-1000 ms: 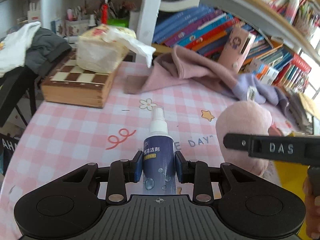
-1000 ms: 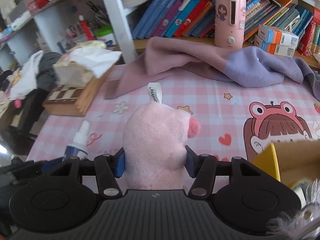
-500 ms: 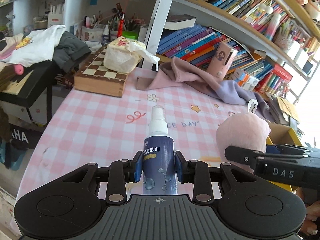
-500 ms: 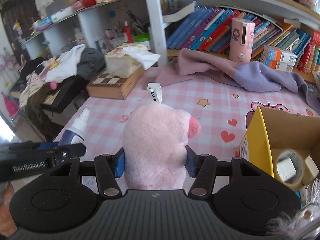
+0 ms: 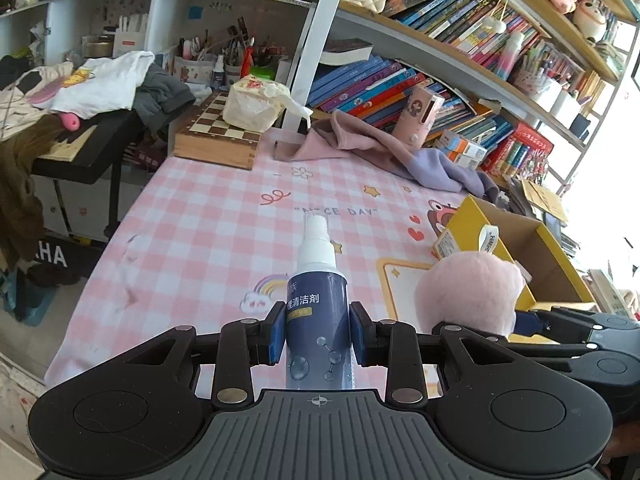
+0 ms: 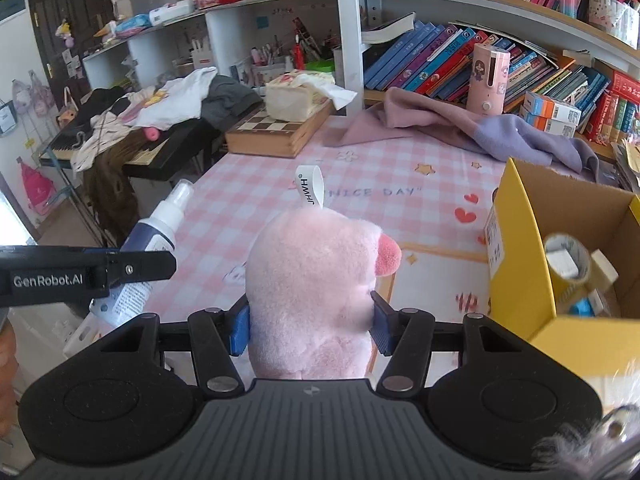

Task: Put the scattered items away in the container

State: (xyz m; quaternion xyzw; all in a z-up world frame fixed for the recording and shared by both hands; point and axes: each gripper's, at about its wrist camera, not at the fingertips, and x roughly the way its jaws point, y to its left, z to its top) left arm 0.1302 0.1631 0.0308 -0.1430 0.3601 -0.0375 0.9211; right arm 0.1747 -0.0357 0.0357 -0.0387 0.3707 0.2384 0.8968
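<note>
Midway through tidying: the left gripper is clamped on a spray bottle and the right gripper on a pink plush toy, both above the counter, the yellow cardboard box at three o'clock already holding a tape roll.

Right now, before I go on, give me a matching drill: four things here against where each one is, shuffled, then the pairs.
Things:
1. spray bottle
2. plush toy
3. tape roll
4. tissue pack

Places:
A. on the chessboard
B. in the left gripper
C. inside the yellow box
D. in the right gripper

Pairs: 1-B, 2-D, 3-C, 4-A
</note>
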